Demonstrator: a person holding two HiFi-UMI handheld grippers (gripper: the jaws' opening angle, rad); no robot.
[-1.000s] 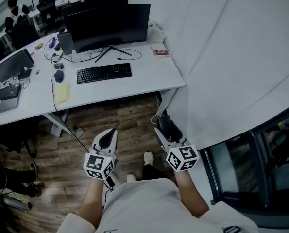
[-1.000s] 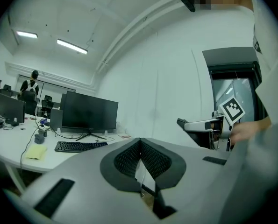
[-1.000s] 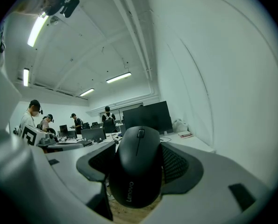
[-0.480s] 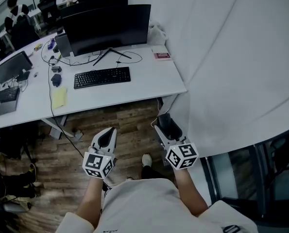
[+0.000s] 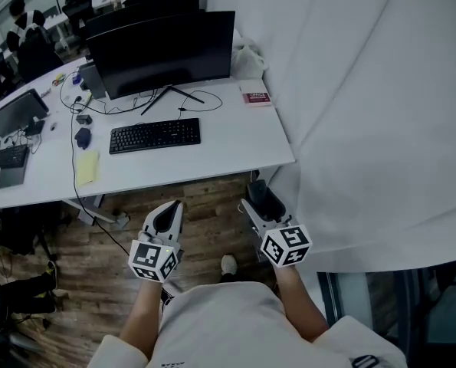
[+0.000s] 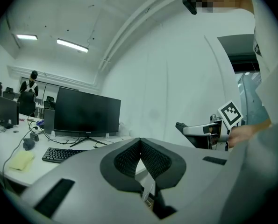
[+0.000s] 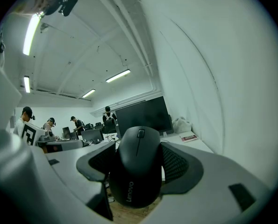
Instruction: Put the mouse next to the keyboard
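Note:
A black Lenovo mouse (image 7: 138,171) sits between the pads of my right gripper (image 7: 138,154), which is shut on it; in the head view that gripper (image 5: 258,198) hangs over the wooden floor, well short of the desk. My left gripper (image 5: 172,208) is held beside it, and its jaws (image 6: 139,142) meet at the tips with nothing between them. The black keyboard (image 5: 155,135) lies on the white desk (image 5: 235,140) in front of the dark monitor (image 5: 162,48). The left gripper view also catches the keyboard (image 6: 59,154) at lower left.
Left of the keyboard lie a dark mouse-like object (image 5: 82,136), a yellow notepad (image 5: 87,167) and cables. A red book (image 5: 254,96) sits at the desk's right end. A white curtain (image 5: 365,113) fills the right side. More desks, screens and people stand at far left.
The desk has slid down and nearer in the head view and the floor strip before it has shrunk. Both grippers keep their places in the frame; the mouse stays gripped.

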